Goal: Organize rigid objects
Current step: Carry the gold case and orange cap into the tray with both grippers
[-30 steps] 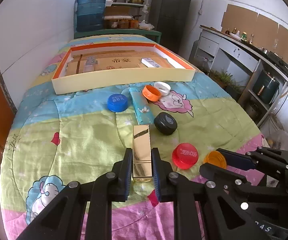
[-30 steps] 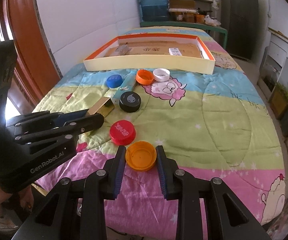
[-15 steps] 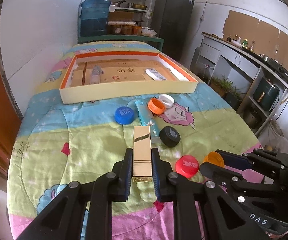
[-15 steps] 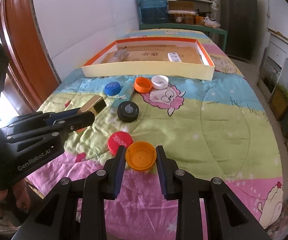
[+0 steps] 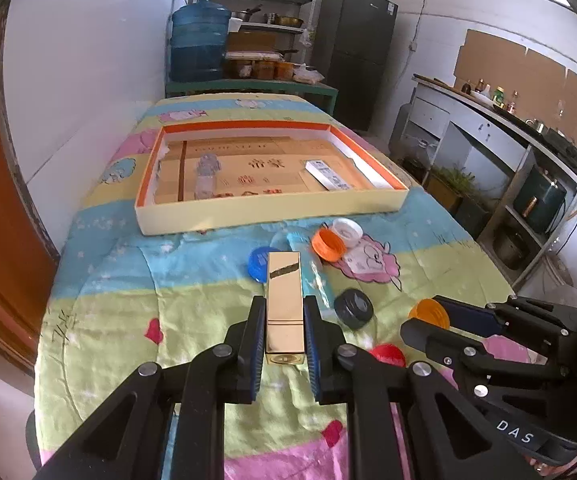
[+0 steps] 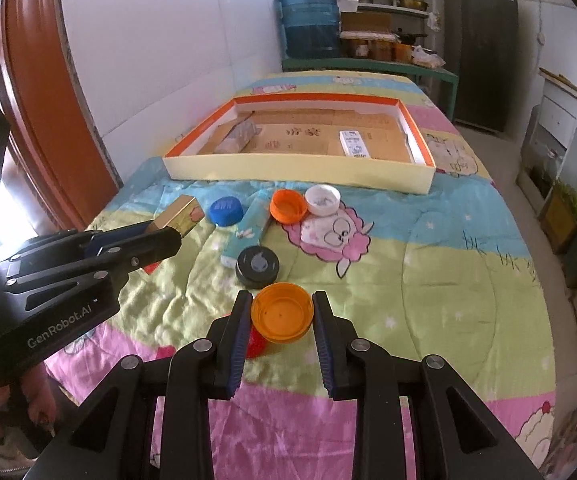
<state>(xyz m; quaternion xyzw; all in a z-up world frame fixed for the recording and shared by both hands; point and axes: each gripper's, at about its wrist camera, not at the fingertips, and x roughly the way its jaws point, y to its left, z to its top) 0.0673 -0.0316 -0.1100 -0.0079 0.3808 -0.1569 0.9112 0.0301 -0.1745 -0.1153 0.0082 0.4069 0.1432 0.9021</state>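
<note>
My left gripper (image 5: 284,312) is shut on a long gold box (image 5: 284,300) and holds it above the quilt, seen from the side in the right wrist view as the gold box (image 6: 180,210). My right gripper (image 6: 282,304) is shut on an orange cap (image 6: 282,318), lifted off the bed; the same orange cap (image 5: 428,314) shows in the left wrist view. On the quilt lie a red cap (image 5: 388,354), a black cap (image 6: 257,266), a blue cap (image 6: 226,211), a second orange cap (image 6: 287,206), a white cap (image 6: 322,199) and a teal tube (image 6: 246,234).
A shallow cream and orange box (image 5: 268,210) lies at the far end of the bed with cardboard and a small white packet (image 6: 353,145) inside. A wall runs along the left side. Shelves, a water jug (image 5: 200,46) and a fridge stand beyond.
Both grippers have risen with their loads, and the caps and the tray now look lower and farther. The red cap has slipped partly under the right gripper's view.
</note>
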